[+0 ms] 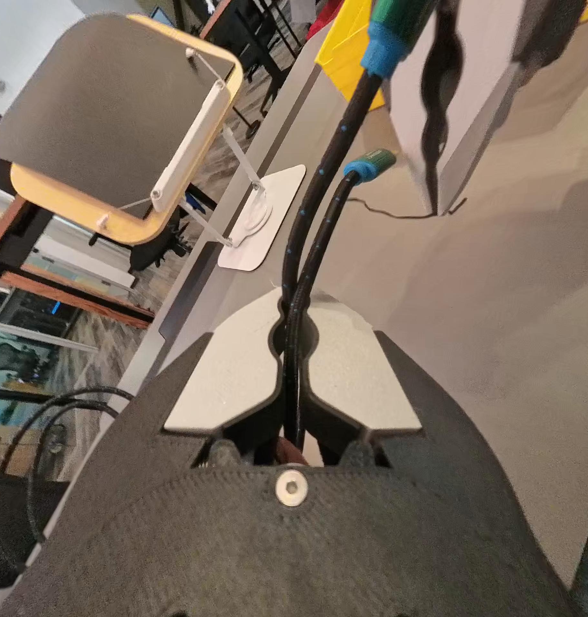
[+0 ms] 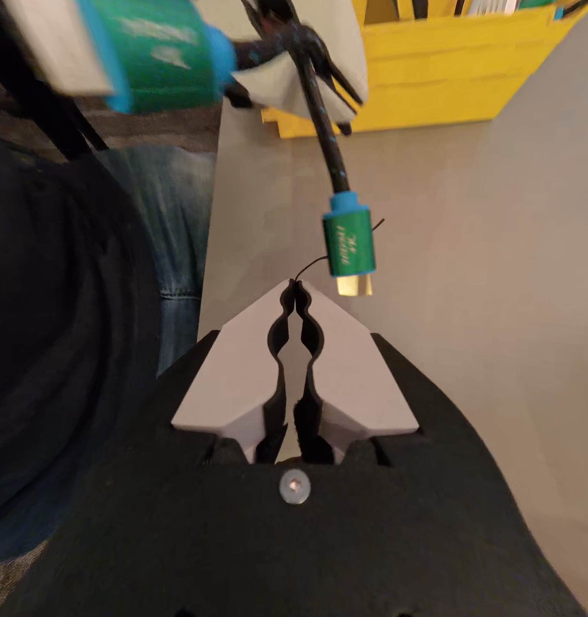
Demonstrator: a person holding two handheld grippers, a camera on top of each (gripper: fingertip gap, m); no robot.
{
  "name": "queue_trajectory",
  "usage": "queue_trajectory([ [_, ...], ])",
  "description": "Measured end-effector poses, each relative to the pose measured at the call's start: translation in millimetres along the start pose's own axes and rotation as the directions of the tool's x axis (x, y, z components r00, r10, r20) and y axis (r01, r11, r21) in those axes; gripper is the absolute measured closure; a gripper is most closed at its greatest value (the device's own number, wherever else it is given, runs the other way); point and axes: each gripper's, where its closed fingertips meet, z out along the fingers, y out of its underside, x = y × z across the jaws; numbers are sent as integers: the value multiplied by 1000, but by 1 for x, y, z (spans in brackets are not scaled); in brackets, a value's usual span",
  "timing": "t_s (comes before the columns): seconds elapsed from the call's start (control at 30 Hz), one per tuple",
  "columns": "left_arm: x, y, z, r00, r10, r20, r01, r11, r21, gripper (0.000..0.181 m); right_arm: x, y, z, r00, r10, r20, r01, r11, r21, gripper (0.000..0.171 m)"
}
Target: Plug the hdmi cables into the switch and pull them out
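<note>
My left gripper (image 1: 294, 302) is shut on two black braided HDMI cables (image 1: 299, 233) that run up between its fingers. One cable ends in a green plug with a blue collar (image 1: 372, 163); the other plug (image 1: 396, 30) is higher up, at the top edge. In the right wrist view, one green plug (image 2: 349, 247) hangs with its gold end down, just right of my right gripper (image 2: 294, 283). The other plug (image 2: 152, 56) is blurred at the top left. My right gripper's tips are shut on a thin black tie (image 2: 311, 265). No switch is in view.
A yellow bin (image 2: 436, 66) stands on the grey table (image 2: 453, 334) behind the cables. A dark panel in a wooden frame (image 1: 119, 117) on a white base (image 1: 262, 217) stands at the table's edge. A person's leg in jeans (image 2: 182, 217) is beside the table.
</note>
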Motion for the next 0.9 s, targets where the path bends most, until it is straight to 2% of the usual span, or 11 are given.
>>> queue_trajectory([
  [0.23, -3, 11, 5, 997, -83, 3, 83, 996, -38, 179, 2, -26, -13, 995, -63, -75, 72, 990, 120, 171],
  [0.6, 1, 19, 12, 985, -173, -17, 171, 982, -84, 179, 5, -44, -26, 981, -113, -161, 145, 968, 206, 171],
  [0.77, 17, 18, 17, 958, -272, -92, 263, 960, -99, 179, 10, -52, -29, 971, -112, -209, 161, 958, 236, 171],
  [0.9, 30, 13, 20, 897, -406, -174, 393, 913, -105, 179, 15, -57, -30, 965, -102, -243, 166, 952, 259, 171],
])
